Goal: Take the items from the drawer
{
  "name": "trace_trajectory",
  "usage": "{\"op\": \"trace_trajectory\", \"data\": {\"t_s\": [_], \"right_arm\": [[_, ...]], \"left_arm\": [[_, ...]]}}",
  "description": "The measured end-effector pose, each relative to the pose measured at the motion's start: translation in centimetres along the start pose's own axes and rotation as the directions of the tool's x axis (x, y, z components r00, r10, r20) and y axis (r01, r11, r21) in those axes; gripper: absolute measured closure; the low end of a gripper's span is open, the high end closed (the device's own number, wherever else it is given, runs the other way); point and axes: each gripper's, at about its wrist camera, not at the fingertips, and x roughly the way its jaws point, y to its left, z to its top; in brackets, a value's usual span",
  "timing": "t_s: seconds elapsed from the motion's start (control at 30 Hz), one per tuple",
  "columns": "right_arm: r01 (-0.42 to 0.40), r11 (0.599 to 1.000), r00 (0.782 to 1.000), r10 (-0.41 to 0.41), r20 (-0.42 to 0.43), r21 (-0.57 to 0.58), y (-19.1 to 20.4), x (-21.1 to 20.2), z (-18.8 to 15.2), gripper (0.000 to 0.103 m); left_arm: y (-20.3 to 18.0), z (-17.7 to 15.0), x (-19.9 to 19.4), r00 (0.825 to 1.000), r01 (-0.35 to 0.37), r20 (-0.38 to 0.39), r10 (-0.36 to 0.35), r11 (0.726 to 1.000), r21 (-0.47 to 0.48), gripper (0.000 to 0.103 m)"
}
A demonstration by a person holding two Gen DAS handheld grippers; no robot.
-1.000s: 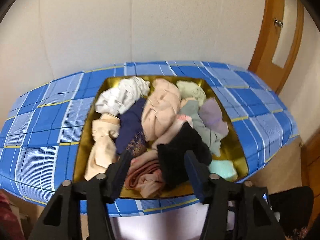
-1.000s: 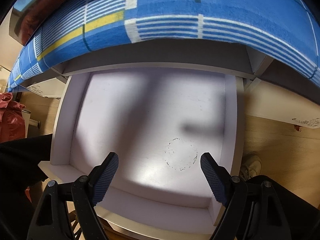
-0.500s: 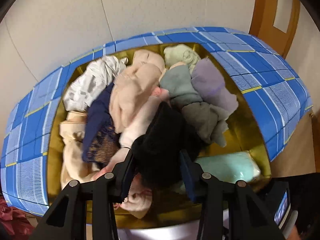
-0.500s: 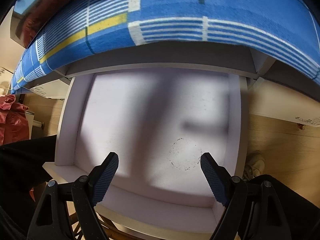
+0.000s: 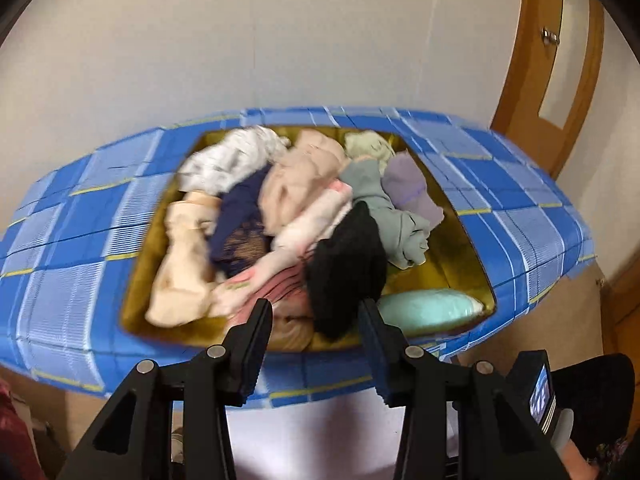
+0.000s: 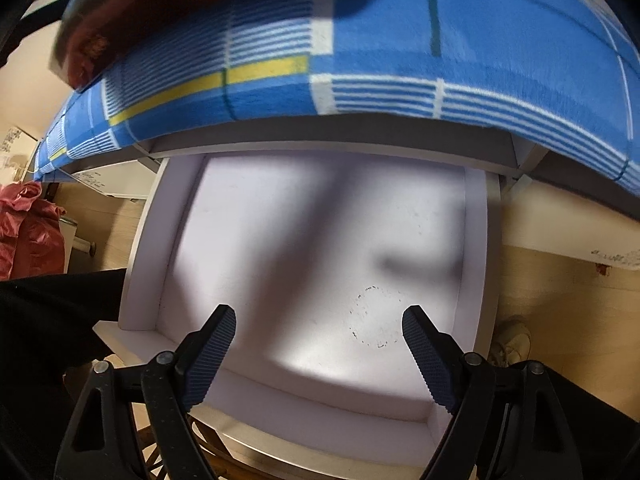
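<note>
While the right hand-held gripper [image 6: 318,354] gapes empty, the left hand-held gripper [image 5: 316,326] stands narrowly parted, gripping nothing.

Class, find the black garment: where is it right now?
In the left wrist view, the black garment lies at the near edge of the gold tray, beside the mint bundle, just beyond the left tongs.

Clothes pile [image 5: 304,216] motion-blurred; tablecloth [image 6: 400,52] blurred, cut off at top; drawer [image 6: 476,248] rear hidden under bench.
</note>
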Motion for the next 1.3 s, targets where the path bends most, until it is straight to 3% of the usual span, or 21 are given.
{"op": "trace_trajectory", "data": {"t_s": [0.17, 0.33, 0.5, 0.67, 0.77, 0.87, 1.0, 1.17, 1.3], "right_arm": [[0.011, 0.998, 0.998, -0.007, 0.069, -0.059, 1.1, -1.5, -0.3, 0.013], [0.033, 0.993, 0.993, -0.019, 0.121, -0.114, 2.5, -2.5, -0.8, 0.000], [0.025, 0.994, 0.994, -0.013, 0.108, -0.110, 2.8, -2.5, -1.5, 0.000], [0.034, 0.993, 0.984, -0.013, 0.178, -0.115, 3.8, -4.3, -2.1, 0.000], [0.021, 0.996, 0.968, 0.002, 0.251, -0.086, 4.3, -6.5, -2.6, 0.000], [0.066, 0.996, 0.943, -0.042, 0.331, -0.062, 4.9, -9.0, -3.1, 0.000], [0.121, 0.992, 0.909, -0.095, 0.407, -0.038, 5.7, -12.3, -4.0, 0.000], [0.184, 0.982, 0.880, -0.148, 0.452, -0.037, 6.6, -15.4, -5.6, 0.000], [0.119, 0.993, 0.871, -0.092, 0.484, -0.027, 6.7, -17.4, -7.1, 0.000]], "left_arm": [[0.7, -2.9, -2.2, 1.000, -0.003, 0.029, 0.004, 0.999, -0.041, 0.054], [1.2, -6.7, -2.0, 0.999, -0.041, -0.021, 0.039, 0.992, -0.123, 0.054], [2.2, -10.4, -2.1, 0.995, -0.091, -0.057, 0.081, 0.974, -0.209, 0.054], [2.4, -13.2, -2.8, 0.987, -0.157, -0.052, 0.149, 0.962, -0.222, 0.054], [2.1, -13.0, -4.4, 0.980, -0.194, -0.010, 0.197, 0.953, -0.234, 0.054], [1.1, -12.9, -5.9, 0.957, -0.277, 0.024, 0.288, 0.937, -0.215, 0.054], [-0.1, -13.4, -7.6, 0.933, -0.342, 0.044, 0.357, 0.918, -0.200, 0.054], [-1.2, -14.2, -9.2, 0.934, -0.344, 0.035, 0.357, 0.919, -0.190, 0.054], [-1.7, -14.8, -10.1, 0.929, -0.362, 0.013, 0.370, 0.913, -0.187, 0.054]]}}
